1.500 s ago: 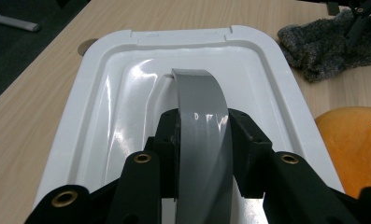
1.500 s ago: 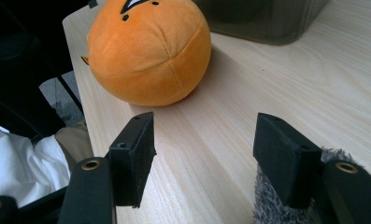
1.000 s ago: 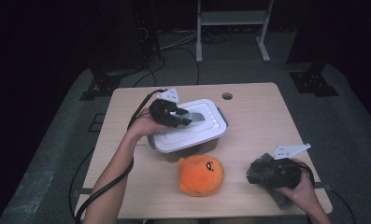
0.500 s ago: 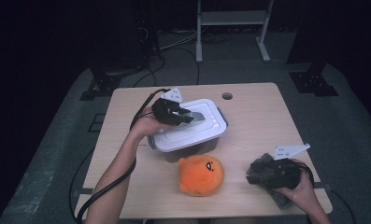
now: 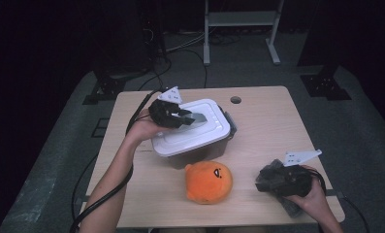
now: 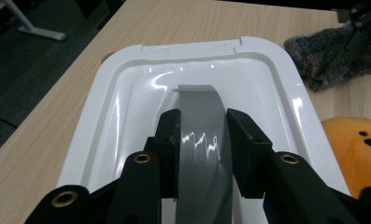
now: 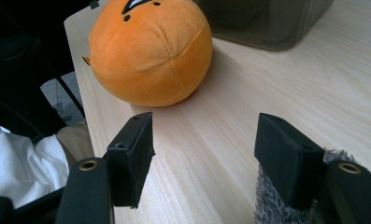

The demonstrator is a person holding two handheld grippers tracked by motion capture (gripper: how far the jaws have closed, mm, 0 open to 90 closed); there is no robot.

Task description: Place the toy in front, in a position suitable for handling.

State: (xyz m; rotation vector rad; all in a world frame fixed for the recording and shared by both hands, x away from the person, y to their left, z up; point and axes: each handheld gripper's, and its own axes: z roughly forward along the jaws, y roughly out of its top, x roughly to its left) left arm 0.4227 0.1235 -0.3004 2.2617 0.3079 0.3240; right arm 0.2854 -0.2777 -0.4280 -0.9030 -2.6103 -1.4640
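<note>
A white lid (image 5: 200,133) with a grey handle (image 6: 199,100) covers a dark box (image 5: 227,130) at the table's middle. My left gripper (image 5: 186,120) comes in from the lid's left. Its jaws have just closed, and the left gripper (image 6: 202,126) is shut on the handle. The lid (image 6: 122,107) looks slightly tilted on the box. An orange plush (image 5: 209,181) with a drawn face lies in front of the box. My right gripper (image 5: 265,180) rests at the front right, pointing at the plush (image 7: 150,51). The right gripper (image 7: 204,135) is open, with bare table between its jaws.
A grey fuzzy cloth (image 7: 272,205) lies under the right gripper, also seen as the cloth (image 6: 332,51) beyond the lid. The table (image 5: 277,126) has a round hole (image 5: 235,100) at the back. A metal stand (image 5: 238,29) and cables sit on the floor behind.
The left jaws closed on the lid's handle. The left gripper then rose a little and shifted left, tilting the lid with it. The right gripper and the plush stayed put.
</note>
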